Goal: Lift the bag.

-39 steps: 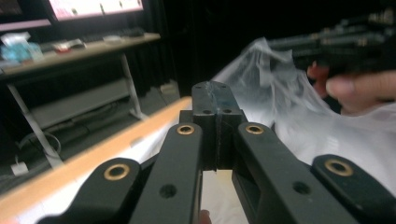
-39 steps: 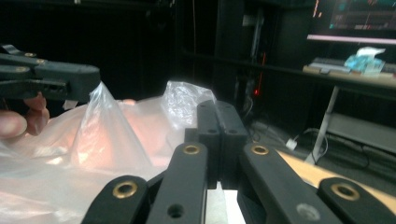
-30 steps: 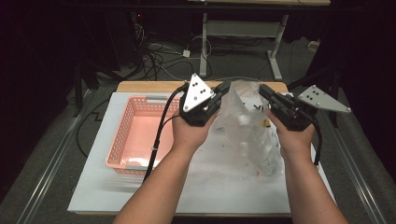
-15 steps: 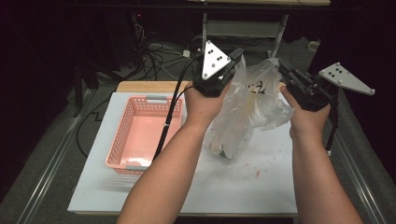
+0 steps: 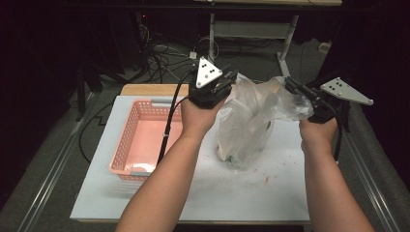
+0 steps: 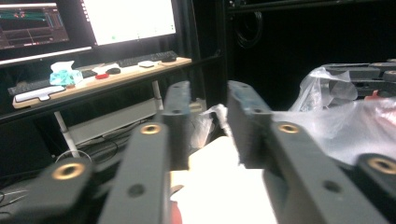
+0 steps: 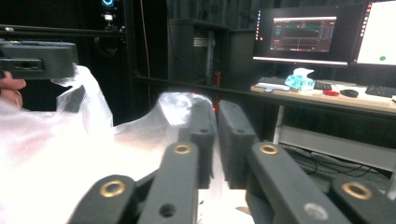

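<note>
Over the white table (image 5: 159, 203), beside the pink lattice plastic basket (image 5: 126, 145), I hold a clear, crinkled plastic bag (image 5: 246, 125) upright, long axis vertical, mouth up, its base resting on the tabletop with something pale inside. My right gripper (image 5: 291, 87) pinches the bag's rim, jaws narrow. My left gripper (image 6: 208, 116) has just been opening, a gap between its jaws, film just past them.
</note>
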`<state>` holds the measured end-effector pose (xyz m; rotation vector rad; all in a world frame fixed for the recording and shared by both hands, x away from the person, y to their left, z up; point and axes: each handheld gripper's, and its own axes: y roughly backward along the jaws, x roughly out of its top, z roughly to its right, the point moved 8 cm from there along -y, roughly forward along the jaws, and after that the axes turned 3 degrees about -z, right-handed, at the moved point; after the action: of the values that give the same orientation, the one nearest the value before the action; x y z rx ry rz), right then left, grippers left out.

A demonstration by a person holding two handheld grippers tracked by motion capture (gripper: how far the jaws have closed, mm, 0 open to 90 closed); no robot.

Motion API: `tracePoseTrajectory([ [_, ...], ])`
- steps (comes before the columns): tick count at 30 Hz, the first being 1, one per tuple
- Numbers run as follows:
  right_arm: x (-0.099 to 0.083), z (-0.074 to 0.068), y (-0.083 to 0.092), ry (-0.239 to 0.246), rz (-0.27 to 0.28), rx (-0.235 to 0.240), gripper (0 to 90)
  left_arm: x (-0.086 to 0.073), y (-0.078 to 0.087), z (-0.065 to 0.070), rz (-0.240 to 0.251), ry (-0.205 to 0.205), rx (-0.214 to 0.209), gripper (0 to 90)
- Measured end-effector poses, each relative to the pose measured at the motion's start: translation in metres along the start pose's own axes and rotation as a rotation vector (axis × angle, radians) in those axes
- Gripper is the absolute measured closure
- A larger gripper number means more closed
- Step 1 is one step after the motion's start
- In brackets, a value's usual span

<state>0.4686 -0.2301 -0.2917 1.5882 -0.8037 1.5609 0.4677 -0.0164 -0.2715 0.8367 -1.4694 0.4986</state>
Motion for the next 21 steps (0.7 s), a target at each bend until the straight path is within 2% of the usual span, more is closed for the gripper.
tracePoseTrajectory([
  [4,0.009,-0.001,0.013,0.008,0.016,0.001,74.5,0.003,0.020,-0.001,0.002,0.002,-0.005,55.4],
  [6,0.013,0.000,0.023,0.020,0.029,-0.004,72.2,0.006,0.032,-0.002,0.014,0.003,-0.001,52.8],
  [9,0.021,0.000,0.040,0.028,0.050,-0.005,69.6,0.008,0.050,-0.003,0.009,0.009,-0.007,46.7],
  [11,0.024,0.000,0.050,0.037,0.059,-0.008,68.3,0.005,0.062,-0.006,-0.003,0.006,0.005,45.2],
  [13,0.024,0.002,0.060,0.042,0.056,-0.018,67.0,-0.002,0.072,-0.011,-0.011,0.020,0.018,43.0],
  [15,0.020,0.005,0.068,0.043,0.050,-0.030,66.2,-0.014,0.080,-0.014,-0.028,0.042,0.013,41.0],
  [18,0.006,0.012,0.077,0.030,0.024,-0.047,65.3,-0.037,0.091,-0.014,-0.044,0.076,0.006,37.6],
  [21,-0.013,0.013,0.079,0.041,-0.027,-0.044,62.6,-0.066,0.095,-0.009,-0.087,0.087,-0.008,34.9],
])
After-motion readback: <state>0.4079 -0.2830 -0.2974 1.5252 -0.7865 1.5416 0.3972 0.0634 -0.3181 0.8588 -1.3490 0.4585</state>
